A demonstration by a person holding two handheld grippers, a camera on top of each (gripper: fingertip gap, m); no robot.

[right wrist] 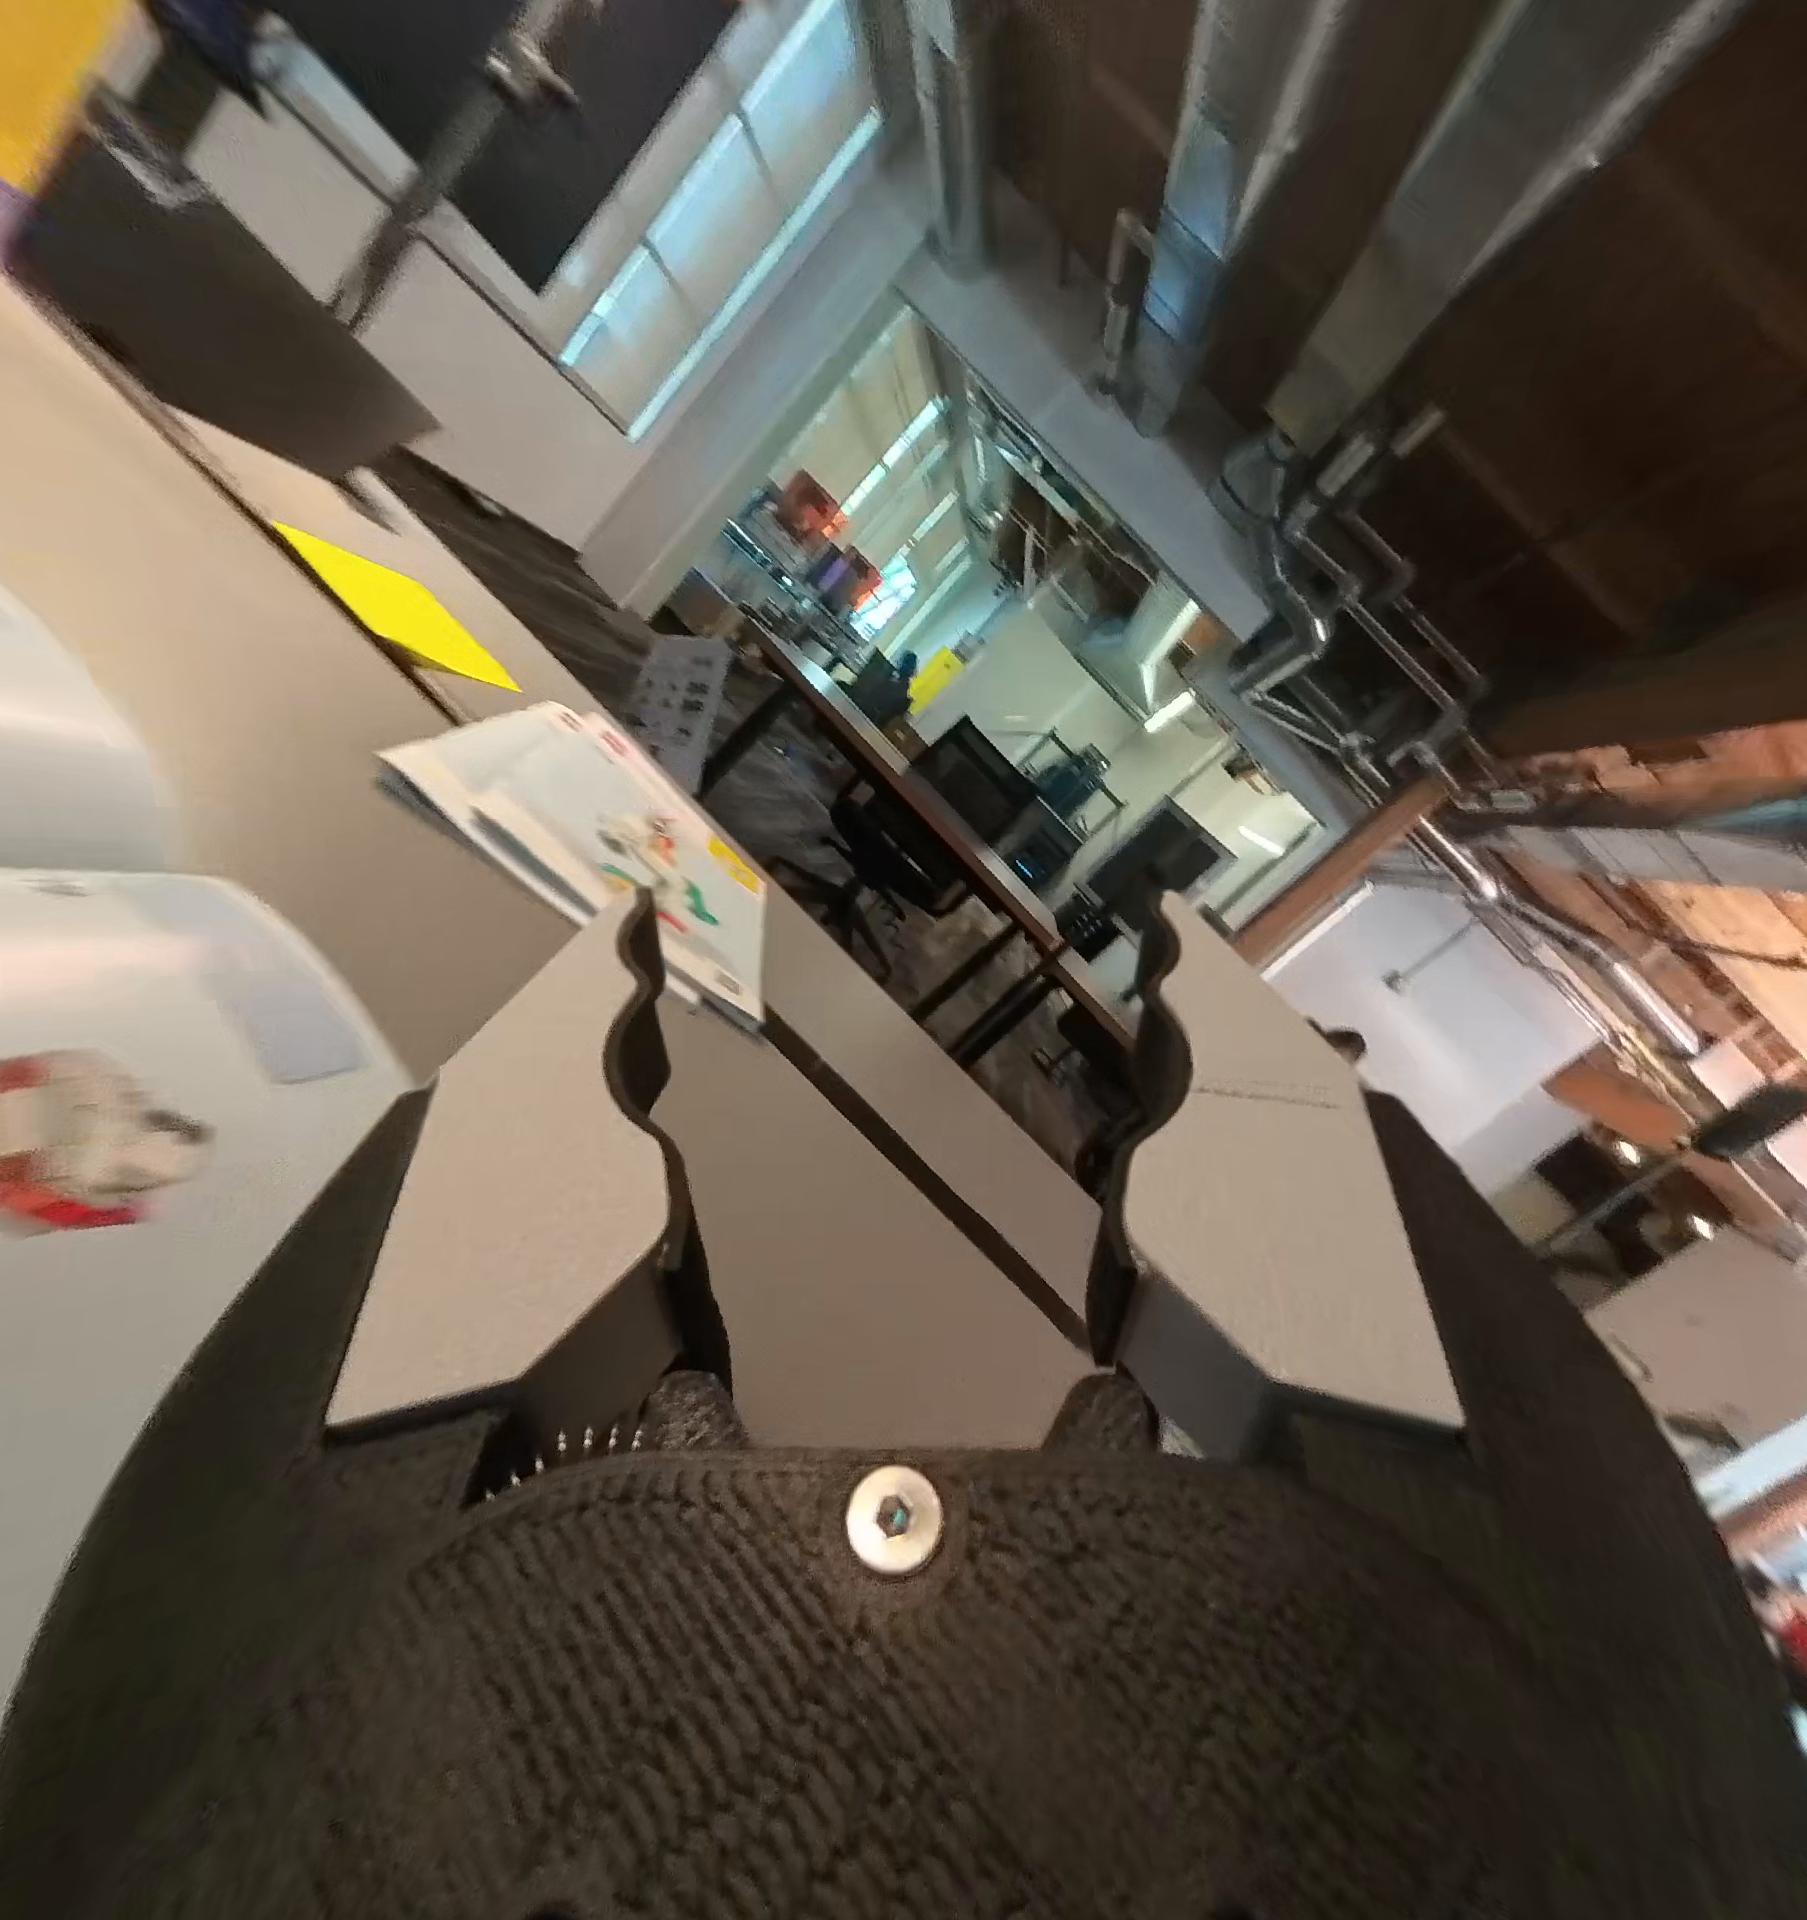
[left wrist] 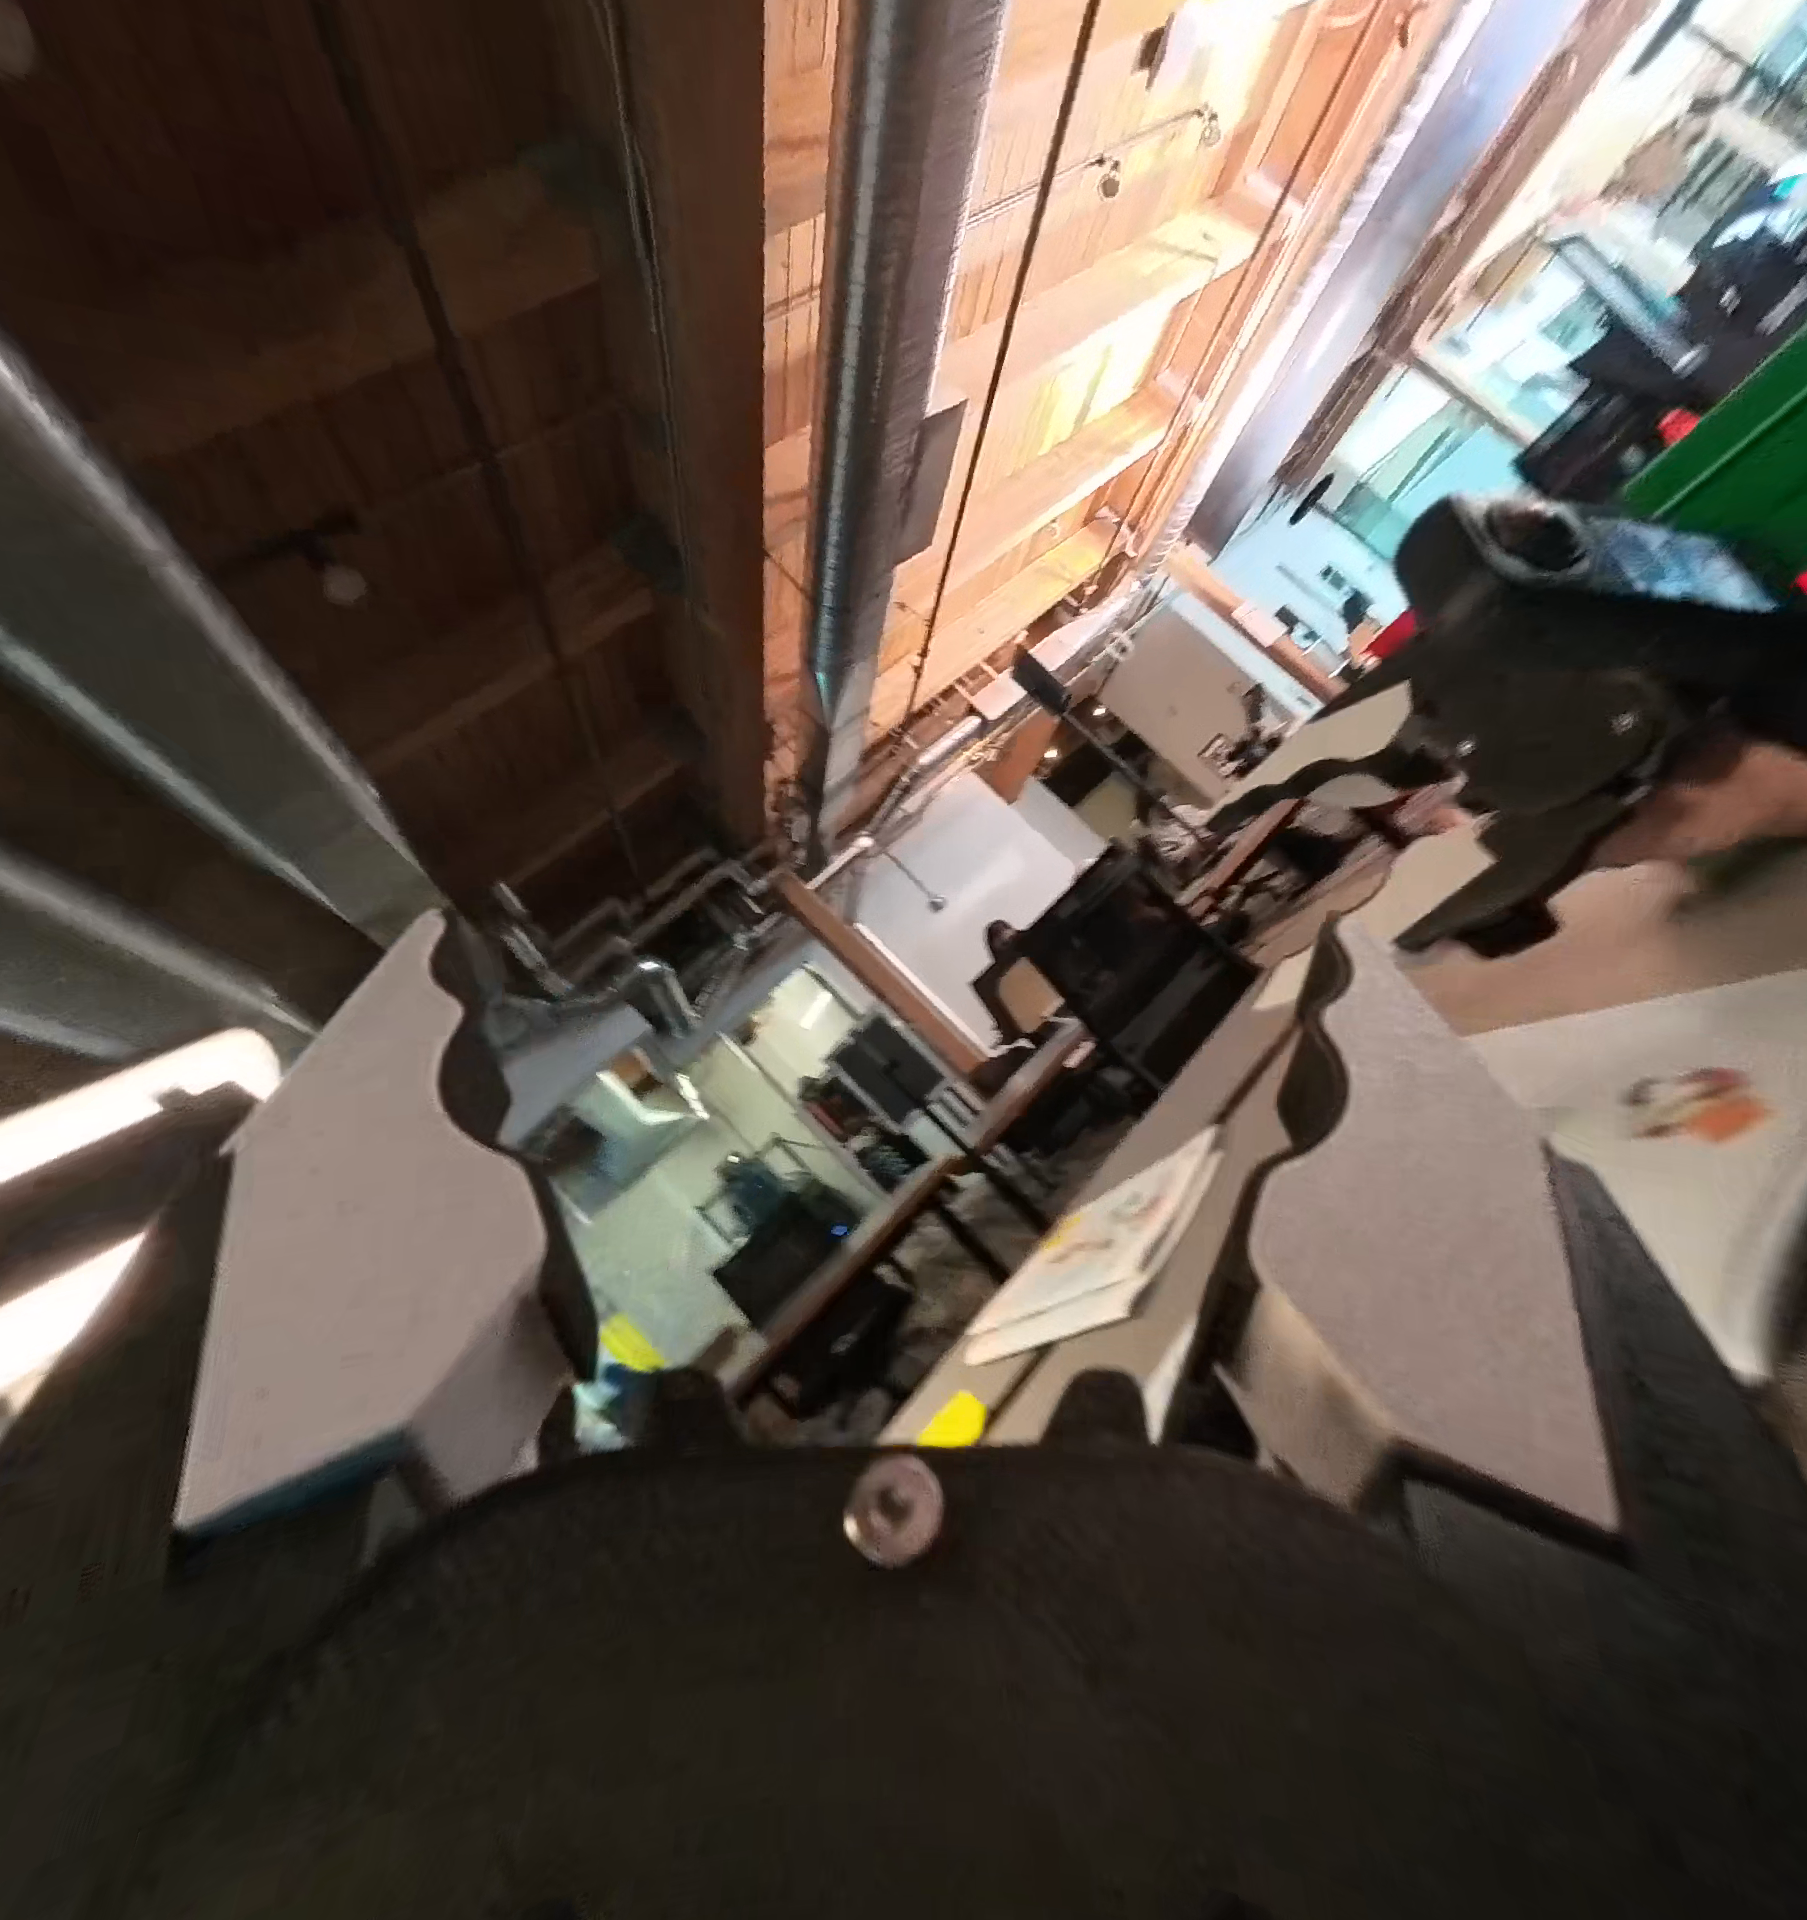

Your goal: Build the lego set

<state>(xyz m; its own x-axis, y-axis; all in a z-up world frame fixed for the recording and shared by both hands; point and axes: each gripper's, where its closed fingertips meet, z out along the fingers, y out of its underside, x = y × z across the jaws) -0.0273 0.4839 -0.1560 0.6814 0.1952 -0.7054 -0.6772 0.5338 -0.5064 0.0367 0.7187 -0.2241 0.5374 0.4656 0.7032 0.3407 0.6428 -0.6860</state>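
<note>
Both views are tilted and blurred and look along the table into the room. My left gripper is open and empty, held above the table edge. My right gripper is open and empty; it also shows in the left wrist view, held in a hand at the upper right. An instruction booklet lies on the table just beyond my right gripper's left fingertip and shows in the left wrist view too. A white item with a colourful model picture lies at the left. No loose bricks are visible.
A yellow note lies on the table near its far edge, and a black box stands behind it. A green bin is at the far right. Other tables, chairs and ceiling pipes fill the background.
</note>
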